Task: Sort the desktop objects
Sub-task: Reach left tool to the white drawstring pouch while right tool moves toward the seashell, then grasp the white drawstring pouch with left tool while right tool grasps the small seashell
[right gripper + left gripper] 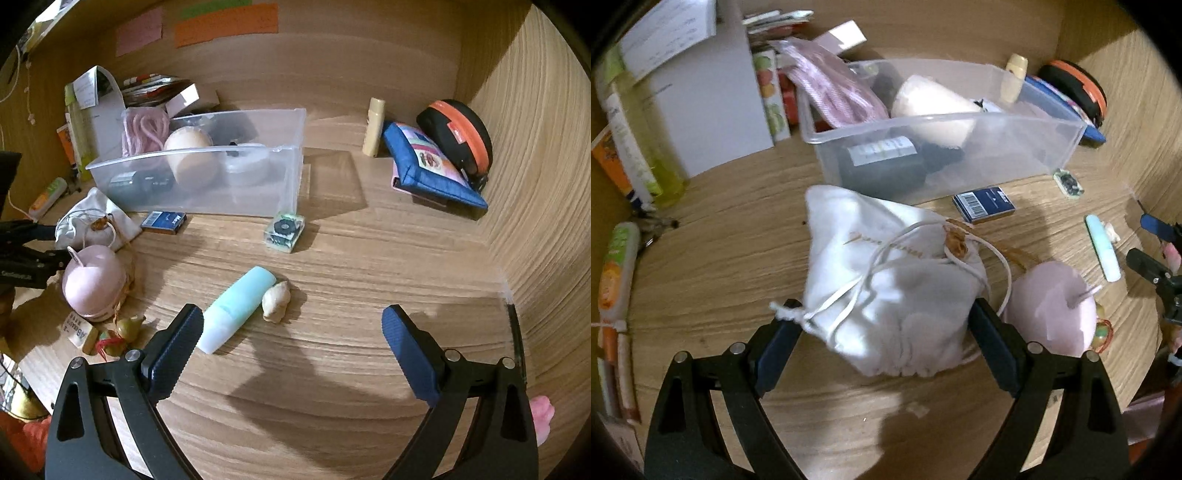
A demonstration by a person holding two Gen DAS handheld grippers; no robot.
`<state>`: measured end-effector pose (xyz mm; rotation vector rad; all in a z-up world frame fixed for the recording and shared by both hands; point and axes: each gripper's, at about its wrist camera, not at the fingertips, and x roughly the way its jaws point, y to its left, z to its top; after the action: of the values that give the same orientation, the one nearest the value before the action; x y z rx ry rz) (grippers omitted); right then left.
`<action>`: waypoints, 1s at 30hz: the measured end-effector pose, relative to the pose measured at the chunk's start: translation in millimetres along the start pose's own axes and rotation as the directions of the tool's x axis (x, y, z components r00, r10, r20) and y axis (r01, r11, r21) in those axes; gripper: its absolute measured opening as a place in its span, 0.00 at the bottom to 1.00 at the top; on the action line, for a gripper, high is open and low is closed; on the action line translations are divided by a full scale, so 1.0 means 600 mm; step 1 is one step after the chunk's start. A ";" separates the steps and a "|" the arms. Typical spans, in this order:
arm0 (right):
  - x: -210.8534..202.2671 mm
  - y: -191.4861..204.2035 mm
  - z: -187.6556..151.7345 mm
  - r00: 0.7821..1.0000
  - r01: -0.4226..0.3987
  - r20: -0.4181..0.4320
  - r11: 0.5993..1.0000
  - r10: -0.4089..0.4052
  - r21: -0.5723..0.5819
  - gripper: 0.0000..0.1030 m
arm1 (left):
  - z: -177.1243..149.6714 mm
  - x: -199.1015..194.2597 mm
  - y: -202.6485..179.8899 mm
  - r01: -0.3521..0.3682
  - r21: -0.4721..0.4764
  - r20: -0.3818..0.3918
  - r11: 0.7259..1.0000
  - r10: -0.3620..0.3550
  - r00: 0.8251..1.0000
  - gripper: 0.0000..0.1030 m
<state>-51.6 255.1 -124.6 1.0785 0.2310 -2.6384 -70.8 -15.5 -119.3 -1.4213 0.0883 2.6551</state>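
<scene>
A white drawstring pouch (886,280) lies on the wooden desk between the fingers of my left gripper (886,332), whose jaws stand wide on either side of it without squeezing. The pouch also shows in the right wrist view (92,218). A clear plastic bin (945,155) behind it holds a dark bottle, a cream jar and pink cord. My right gripper (291,339) is open and empty above the desk, with a mint tube (236,310) and a small shell (275,301) just ahead of its left finger.
A pink round candle (1052,306) sits right of the pouch. A blue card box (984,205), a small clear cube (284,230), a blue pouch (432,166), an orange-black case (461,136) and a cream tube (373,127) lie around. White box and bottles stand at left (701,110).
</scene>
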 end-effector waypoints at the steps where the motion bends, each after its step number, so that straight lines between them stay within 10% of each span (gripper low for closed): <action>1: 0.001 -0.003 -0.001 1.000 0.000 -0.006 1.000 0.000 0.001 0.93 | 0.002 0.004 -0.002 -0.004 0.006 -0.006 1.000 0.004 1.000 0.89; 30: 0.068 0.005 0.034 0.990 -0.103 -0.101 0.993 0.096 -0.064 0.23 | 0.026 0.001 -0.009 -0.052 0.002 0.117 0.999 0.051 0.992 0.73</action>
<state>-92.2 238.8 -139.1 1.1664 0.2793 -2.4747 -83.1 -8.3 -111.4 -1.2749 0.1208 2.7711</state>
